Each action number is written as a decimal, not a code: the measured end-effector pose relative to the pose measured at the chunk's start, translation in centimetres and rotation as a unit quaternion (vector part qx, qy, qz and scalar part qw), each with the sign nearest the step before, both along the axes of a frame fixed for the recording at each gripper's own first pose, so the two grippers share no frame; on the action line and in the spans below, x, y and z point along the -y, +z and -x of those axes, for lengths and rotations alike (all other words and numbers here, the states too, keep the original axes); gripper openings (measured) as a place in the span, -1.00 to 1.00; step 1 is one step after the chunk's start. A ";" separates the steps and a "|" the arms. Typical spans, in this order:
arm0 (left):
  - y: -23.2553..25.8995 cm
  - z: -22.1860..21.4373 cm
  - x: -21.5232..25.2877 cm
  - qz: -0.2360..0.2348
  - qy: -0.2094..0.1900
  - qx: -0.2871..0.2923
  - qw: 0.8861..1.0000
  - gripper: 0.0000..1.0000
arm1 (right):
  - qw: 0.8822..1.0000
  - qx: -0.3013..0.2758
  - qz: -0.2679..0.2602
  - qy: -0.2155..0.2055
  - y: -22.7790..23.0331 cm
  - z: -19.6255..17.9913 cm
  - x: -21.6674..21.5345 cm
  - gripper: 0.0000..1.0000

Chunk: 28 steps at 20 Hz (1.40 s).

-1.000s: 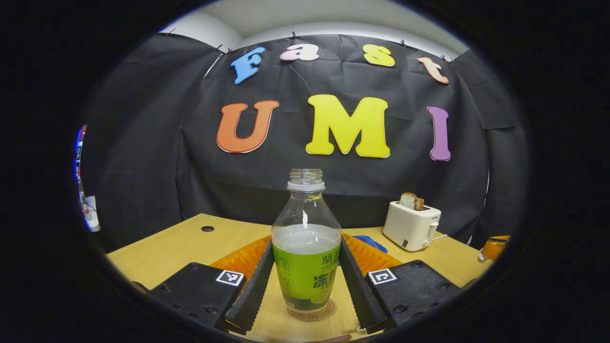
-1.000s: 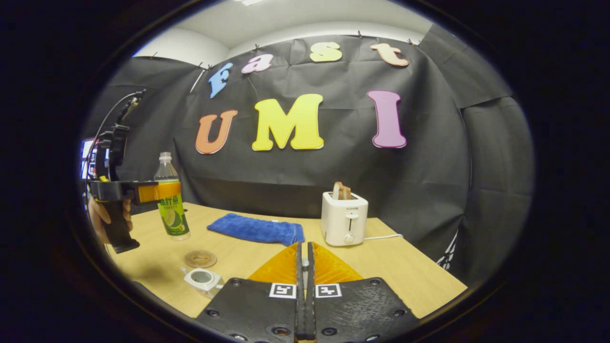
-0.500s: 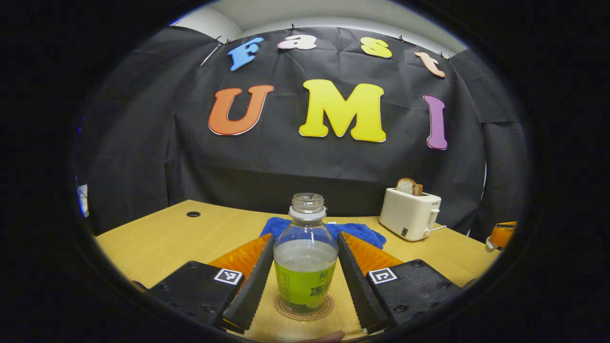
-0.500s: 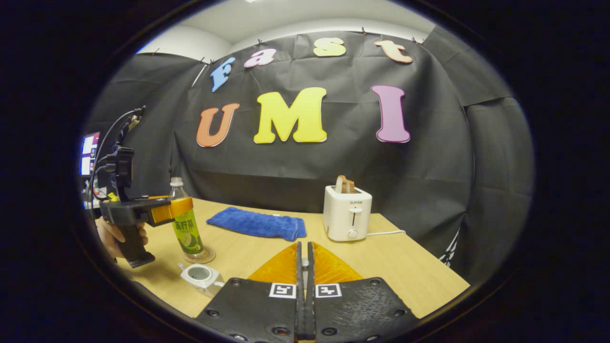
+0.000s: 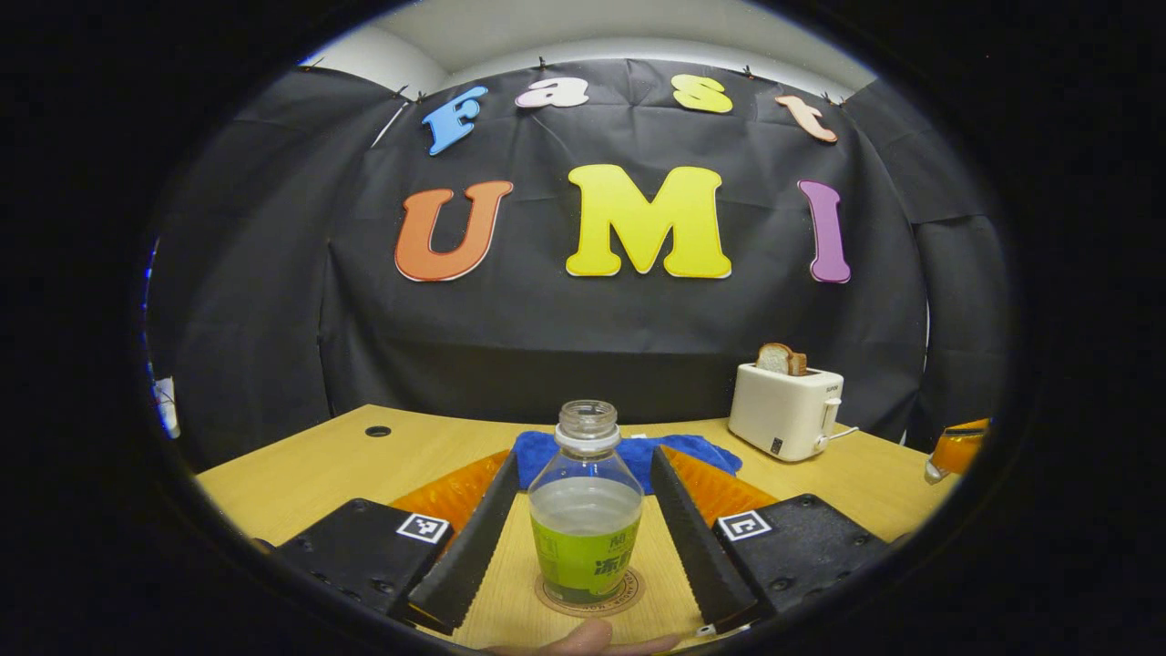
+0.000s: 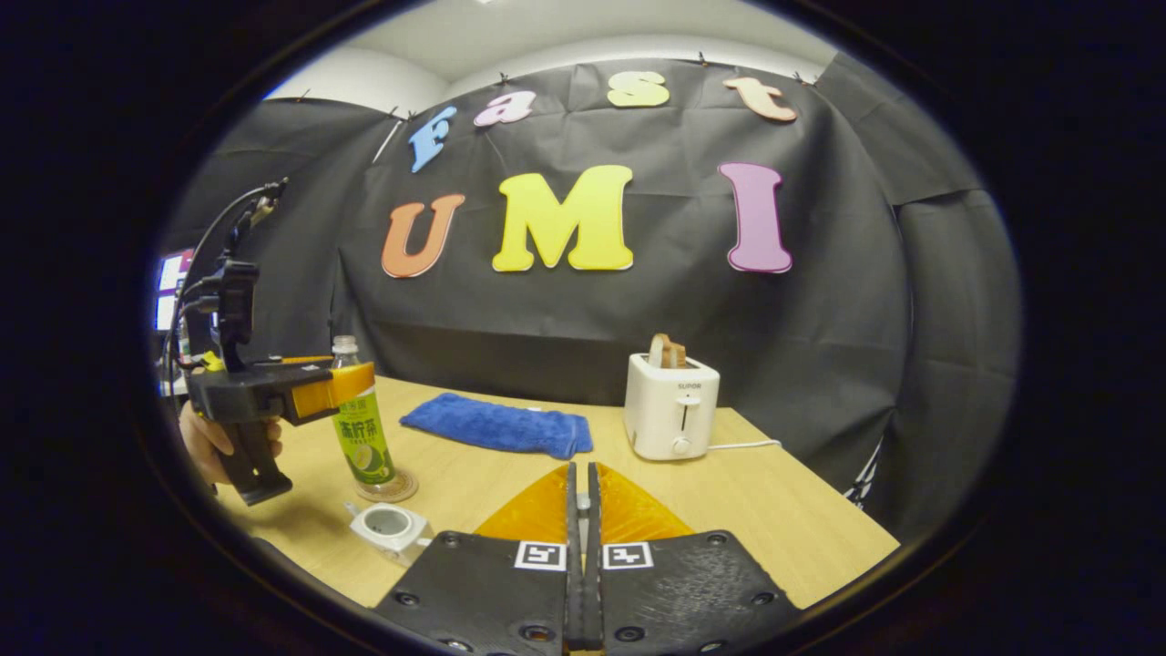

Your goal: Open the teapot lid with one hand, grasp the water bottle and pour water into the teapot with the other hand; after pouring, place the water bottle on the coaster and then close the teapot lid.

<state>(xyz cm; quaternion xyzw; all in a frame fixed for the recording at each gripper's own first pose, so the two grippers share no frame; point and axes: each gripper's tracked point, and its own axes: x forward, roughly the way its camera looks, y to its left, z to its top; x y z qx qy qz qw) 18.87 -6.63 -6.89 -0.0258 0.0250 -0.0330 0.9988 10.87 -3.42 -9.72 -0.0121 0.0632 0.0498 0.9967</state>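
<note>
Water bottle point(image 5: 585, 510) stands upright on the round coaster point(image 5: 588, 597), and I use it as my landmark for everything else. It has no cap and is partly full of clear liquid.

The counter point(image 5: 310, 456) carries it. Well behind the bottle and to the right I see a white toaster point(image 5: 785, 410) with bread in its slot, and directly behind the bottle lies a blue towel point(image 5: 638, 448), flat on the counter.

My left tool point(image 5: 585, 547) sits around the bottle with its fingers point(image 5: 465, 556) spread on either side; in the left gripper view I see a gap between each finger and the bottle's label, so it is open and not pressing. In the right gripper view the same tool point(image 6: 342, 390) is level with the bottle's upper body, with a hand point(image 6: 205, 442) on its grip.

My right tool point(image 6: 580, 510) is well to the right of the bottle, its fingers closed against each other on nothing.

Just in front of the bottle sits the small white teapot point(image 6: 390, 526), its mouth uncovered.
</note>
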 end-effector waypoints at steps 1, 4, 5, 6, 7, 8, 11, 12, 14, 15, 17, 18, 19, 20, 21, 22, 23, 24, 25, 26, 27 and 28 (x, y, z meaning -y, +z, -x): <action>0.7 0.3 -0.1 -0.001 0.002 0.002 1.000 0.84 | 1.000 0.001 -0.001 0.001 0.1 0.1 -0.1 -1.00; 3.0 1.3 0.4 0.006 -0.005 0.017 1.000 0.84 | 1.000 0.006 -0.001 0.010 0.2 0.2 -1.0 -1.00; 3.7 1.7 0.5 0.006 -0.008 0.020 1.000 0.84 | 1.000 0.006 0.000 0.012 0.1 0.2 -1.3 -1.00; 4.3 2.2 0.5 0.004 -0.009 0.026 1.000 0.84 | 1.000 0.006 0.001 0.014 0.1 0.2 -1.7 -1.00; 5.1 2.7 0.3 -0.002 -0.007 0.029 1.000 0.84 | 1.000 0.006 0.002 0.017 0.0 0.2 -2.2 -1.00; 5.6 3.3 0.0 -0.006 -0.004 0.035 0.999 0.84 | 1.000 0.006 0.001 0.021 -0.1 0.2 -2.7 -1.00; 6.4 5.7 -0.6 -0.022 0.000 0.036 0.999 0.84 | 0.999 0.003 0.000 0.042 -0.7 0.3 -4.9 -1.00; 6.5 6.5 -1.1 -0.030 0.006 0.040 0.999 0.84 | 0.999 0.000 -0.002 0.053 -0.9 0.5 -5.8 -1.00; 6.7 8.0 -2.2 -0.045 0.021 0.049 0.998 0.84 | 0.997 -0.007 -0.011 0.080 -1.4 0.8 -7.9 -0.99; 6.5 8.7 -2.6 -0.049 0.026 0.049 0.997 0.84 | 0.996 -0.011 -0.016 0.088 -1.7 0.8 -8.5 -1.00; 5.1 10.0 -3.2 -0.048 0.027 0.031 0.998 0.84 | 0.994 -0.012 -0.027 0.101 -2.2 1.0 -10.2 -1.00; 4.5 10.7 -3.7 -0.049 0.029 0.022 0.998 0.84 | 0.994 -0.015 -0.032 0.107 -2.4 1.0 -11.1 -1.00; 3.9 11.3 -4.2 -0.047 0.030 0.015 0.998 0.84 | 0.993 -0.016 -0.036 0.113 -2.9 1.0 -12.0 -1.00; 3.4 11.8 -4.5 -0.042 0.030 0.009 0.999 0.84 | 0.992 -0.014 -0.038 0.120 -3.1 1.1 -12.9 -0.99; 2.9 12.3 -4.6 -0.036 0.024 0.005 0.999 0.84 | 0.991 -0.011 -0.038 0.126 -3.3 1.3 -13.7 -0.99; 2.6 12.7 -4.5 -0.031 0.019 0.005 0.999 0.84 | 0.991 -0.008 -0.037 0.131 -3.6 1.3 -14.3 -0.99; 2.4 12.9 -4.7 -0.033 0.018 0.006 0.999 0.85 | 0.990 -0.008 -0.037 0.137 -4.0 1.2 -15.1 -0.99; 2.2 13.1 -5.0 -0.037 0.018 0.005 0.999 0.84 | 0.989 -0.011 -0.036 0.143 -4.4 1.2 -15.8 -1.00; 2.0 13.2 -5.3 -0.040 0.018 0.004 0.999 0.84 | 0.988 -0.013 -0.034 0.147 -4.9 1.3 -16.3 -1.00; 2.0 13.2 -5.7 -0.045 0.021 0.000 0.999 0.84 | 0.989 -0.011 -0.034 0.145 -4.9 1.3 -16.5 -1.00; 2.2 13.4 -6.1 -0.044 0.025 0.000 0.999 0.84 | 0.990 -0.006 -0.041 0.133 -4.8 1.1 -16.0 -1.00; 2.6 13.6 -6.5 -0.037 0.028 0.007 0.999 0.85 | 0.991 -0.004 -0.048 0.127 -4.6 1.0 -15.8 -1.00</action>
